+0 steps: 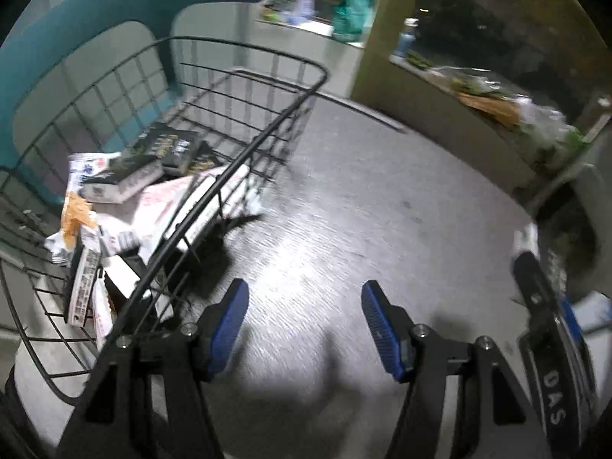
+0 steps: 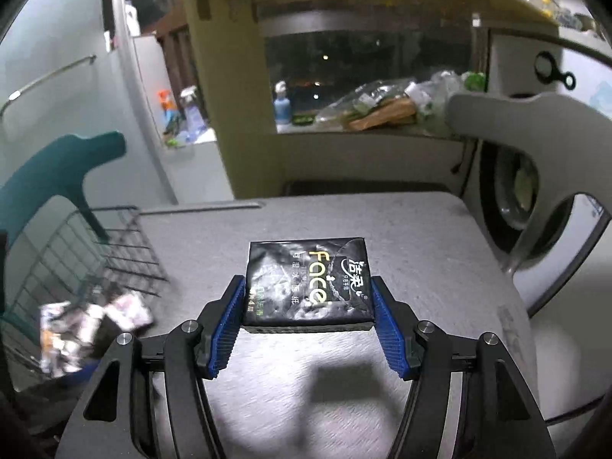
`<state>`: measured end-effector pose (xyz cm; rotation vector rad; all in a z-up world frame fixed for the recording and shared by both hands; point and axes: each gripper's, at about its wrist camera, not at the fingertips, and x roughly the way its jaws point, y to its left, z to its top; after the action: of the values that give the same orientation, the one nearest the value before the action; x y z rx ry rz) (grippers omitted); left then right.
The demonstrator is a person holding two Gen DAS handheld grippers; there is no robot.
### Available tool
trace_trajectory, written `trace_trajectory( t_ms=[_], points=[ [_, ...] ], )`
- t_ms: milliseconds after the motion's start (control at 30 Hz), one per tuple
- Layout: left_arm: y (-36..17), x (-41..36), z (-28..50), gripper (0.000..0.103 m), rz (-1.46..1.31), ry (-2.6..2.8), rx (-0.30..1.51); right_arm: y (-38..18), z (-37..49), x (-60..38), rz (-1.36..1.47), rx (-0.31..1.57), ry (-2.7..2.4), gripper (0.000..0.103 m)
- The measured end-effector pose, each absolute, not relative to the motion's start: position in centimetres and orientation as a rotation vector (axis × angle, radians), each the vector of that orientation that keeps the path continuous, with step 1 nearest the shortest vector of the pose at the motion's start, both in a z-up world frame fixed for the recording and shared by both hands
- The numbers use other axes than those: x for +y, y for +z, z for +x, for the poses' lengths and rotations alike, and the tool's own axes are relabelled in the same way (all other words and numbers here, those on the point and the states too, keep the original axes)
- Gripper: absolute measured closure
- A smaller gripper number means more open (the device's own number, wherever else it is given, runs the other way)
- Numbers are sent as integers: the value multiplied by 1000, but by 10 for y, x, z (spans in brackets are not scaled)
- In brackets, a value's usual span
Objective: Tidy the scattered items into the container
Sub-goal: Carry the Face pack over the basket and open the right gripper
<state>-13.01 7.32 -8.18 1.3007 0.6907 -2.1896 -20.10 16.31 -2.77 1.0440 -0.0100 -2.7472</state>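
My right gripper (image 2: 308, 319) has its blue pads (image 2: 225, 329) pressed against both sides of a black tissue pack (image 2: 308, 283) — the one marked "Face" — and the pack's shadow on the table (image 2: 440, 252) below suggests I hold it clear of the surface. My left gripper (image 1: 304, 325) is spread wide with nothing between its pads (image 1: 227, 329), hanging over bare table just right of the basket (image 1: 214, 199).

The basket sits at the left edge of the table, near a teal chair (image 1: 76, 26). Inside it I can see a dark pack (image 1: 153, 157) on top, white packets (image 1: 168, 199) under it and an orange-and-white wrapper (image 1: 76, 218) at the near end — a fair heap, though blur keeps me from counting. In the right view the basket lies to the far left of the pack I carry, well apart from it.

I judge the job nearly done: most items are in, and the table that both views show carries nothing else loose. What is left is to bring this pack left over the wire rim and drop it in. Whether anything more lies outside the views, I cannot tell.
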Motion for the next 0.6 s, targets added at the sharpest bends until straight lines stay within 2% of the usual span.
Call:
trace_trajectory(
  t_ms=[300,433,600],
  points=[
    [-7,30,-62,36,1202,-2297,714,42,-144,105,864,-16,-2681,40],
    [17,-18,-34,35,1140,-2284,735,47,-128,61,862,-25,-2561,40],
    [23,-75,-6,35,1094,-2207,597,27,-111,-14,908,79,-2426,40]
  ],
)
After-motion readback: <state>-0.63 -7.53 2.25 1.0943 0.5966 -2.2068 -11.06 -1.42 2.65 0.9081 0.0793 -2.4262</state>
